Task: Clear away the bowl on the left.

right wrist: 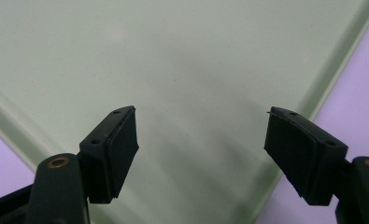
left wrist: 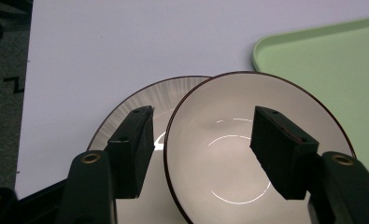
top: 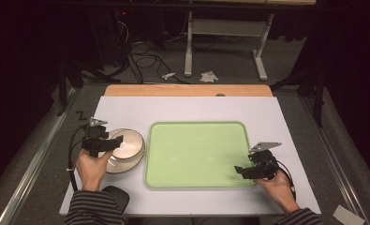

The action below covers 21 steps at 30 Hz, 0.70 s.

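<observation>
The bowl [left wrist: 229, 158] is straddled at its rim by the left gripper [left wrist: 201, 149], jaws apart, not clamped. The right gripper [right wrist: 201, 154] is held apart above the bare tray [top: 196, 154]. Transfer is not yet started.

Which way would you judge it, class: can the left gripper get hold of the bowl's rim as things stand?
Probably yes. The left gripper has its jaws open astride the near rim of the bowl, one inside, one outside above the plate beneath, and nothing lies between.
</observation>
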Each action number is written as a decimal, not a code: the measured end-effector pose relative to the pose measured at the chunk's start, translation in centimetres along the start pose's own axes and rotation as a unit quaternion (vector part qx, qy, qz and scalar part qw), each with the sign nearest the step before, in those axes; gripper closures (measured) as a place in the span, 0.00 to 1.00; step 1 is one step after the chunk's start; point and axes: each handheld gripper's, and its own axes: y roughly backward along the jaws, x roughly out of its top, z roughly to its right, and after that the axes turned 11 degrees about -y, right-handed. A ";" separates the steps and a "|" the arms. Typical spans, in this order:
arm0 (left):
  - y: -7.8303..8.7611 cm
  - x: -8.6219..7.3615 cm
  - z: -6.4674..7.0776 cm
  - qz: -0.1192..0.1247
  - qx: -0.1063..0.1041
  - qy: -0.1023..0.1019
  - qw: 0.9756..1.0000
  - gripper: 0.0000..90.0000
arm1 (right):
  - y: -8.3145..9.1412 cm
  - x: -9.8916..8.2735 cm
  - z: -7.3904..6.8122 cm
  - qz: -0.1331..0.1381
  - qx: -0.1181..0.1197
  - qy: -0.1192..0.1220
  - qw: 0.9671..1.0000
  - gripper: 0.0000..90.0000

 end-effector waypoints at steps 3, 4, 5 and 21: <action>-0.4 -0.2 -0.2 -0.013 0.002 0.006 1.000 0.43 | 0.0 0.0 0.0 0.000 -0.001 0.000 1.000 0.30; -0.7 -0.3 -0.4 -0.023 0.004 0.010 1.000 0.43 | 0.0 0.0 0.0 0.001 0.000 -0.001 1.000 0.30; -0.8 -0.4 -0.5 -0.028 0.006 0.011 1.000 0.43 | 0.0 0.0 0.0 0.001 0.000 -0.002 1.000 0.30; -1.8 -1.0 -1.4 -0.066 0.017 0.037 0.997 0.53 | -0.2 0.0 -0.1 -0.003 0.001 0.005 1.000 0.30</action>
